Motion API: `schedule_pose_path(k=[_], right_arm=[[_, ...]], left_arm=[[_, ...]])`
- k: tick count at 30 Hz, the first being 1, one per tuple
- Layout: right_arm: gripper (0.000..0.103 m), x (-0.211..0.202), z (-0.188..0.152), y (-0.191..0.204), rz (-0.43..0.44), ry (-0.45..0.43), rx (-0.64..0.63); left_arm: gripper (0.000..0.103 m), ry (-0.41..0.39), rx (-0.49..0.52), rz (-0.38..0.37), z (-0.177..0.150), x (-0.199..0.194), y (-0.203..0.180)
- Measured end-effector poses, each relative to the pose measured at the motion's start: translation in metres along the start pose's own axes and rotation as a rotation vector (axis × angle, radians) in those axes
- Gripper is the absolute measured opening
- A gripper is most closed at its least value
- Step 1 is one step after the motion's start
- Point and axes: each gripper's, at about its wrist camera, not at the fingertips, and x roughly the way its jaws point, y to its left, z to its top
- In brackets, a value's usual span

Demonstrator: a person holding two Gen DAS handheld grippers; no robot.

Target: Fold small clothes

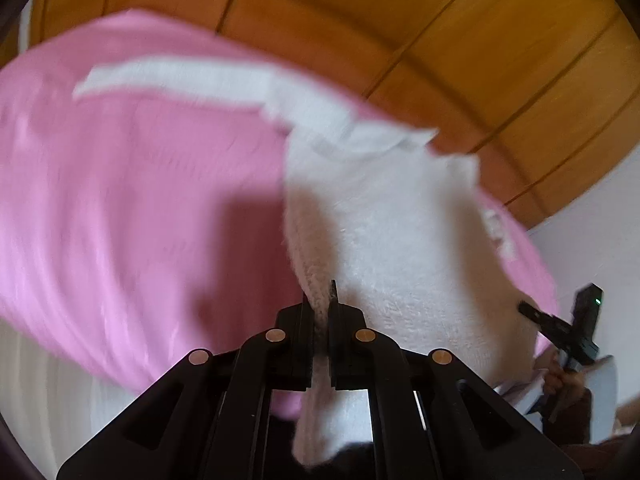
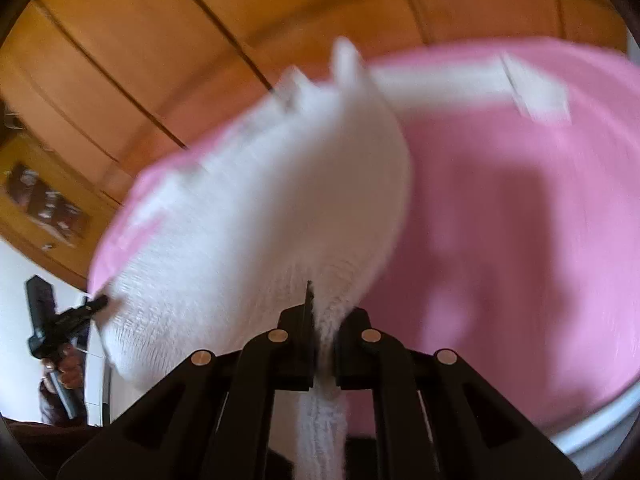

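A small pink garment (image 1: 120, 184) with a white fleecy lining (image 1: 392, 240) and a white trim band hangs stretched in the air between both grippers, blurred by motion. My left gripper (image 1: 320, 312) is shut on one white edge of it. My right gripper (image 2: 324, 316) is shut on the other white edge (image 2: 264, 216); the pink side (image 2: 500, 220) spreads to the right. Each gripper shows in the other's view, the right one (image 1: 536, 316) at the garment's far edge and the left one (image 2: 96, 304) likewise.
Orange-brown wooden panels (image 1: 440, 40) with dark seams fill the background above the garment. A white wall (image 1: 592, 248) is at the right. A dark framed object (image 2: 44, 204) hangs on the wood at the left. The person's hand (image 2: 68, 372) holds the left gripper.
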Motion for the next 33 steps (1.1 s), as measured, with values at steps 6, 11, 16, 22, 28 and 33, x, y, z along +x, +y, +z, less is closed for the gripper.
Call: schedule_pose_path(k=[6, 11, 16, 22, 28, 33], right_arm=[[0.042, 0.004, 0.002, -0.004, -0.131, -0.044, 0.003], [0.055, -0.002, 0.023, 0.028, -0.081, -0.129, -0.054], [0.055, 0.040, 0.031, 0.074, 0.001, -0.068, -0.122], [0.055, 0.090, 0.050, 0.127, 0.098, 0.005, -0.166], [0.055, 0.130, 0.081, 0.179, 0.185, 0.028, -0.202], [0.046, 0.164, 0.108, 0.202, 0.204, 0.031, -0.214]], left_arm=[[0.044, -0.083, -0.023, 0.195, 0.010, 0.012, 0.022], [0.051, -0.212, -0.065, 0.449, 0.037, -0.005, 0.068], [0.051, -0.283, -0.123, 0.588, 0.069, -0.006, 0.119], [0.072, -0.329, 0.017, 0.692, 0.109, 0.011, 0.141], [0.072, -0.303, 0.151, 0.732, 0.143, 0.038, 0.163], [0.056, -0.259, 0.202, 0.716, 0.158, 0.065, 0.171]])
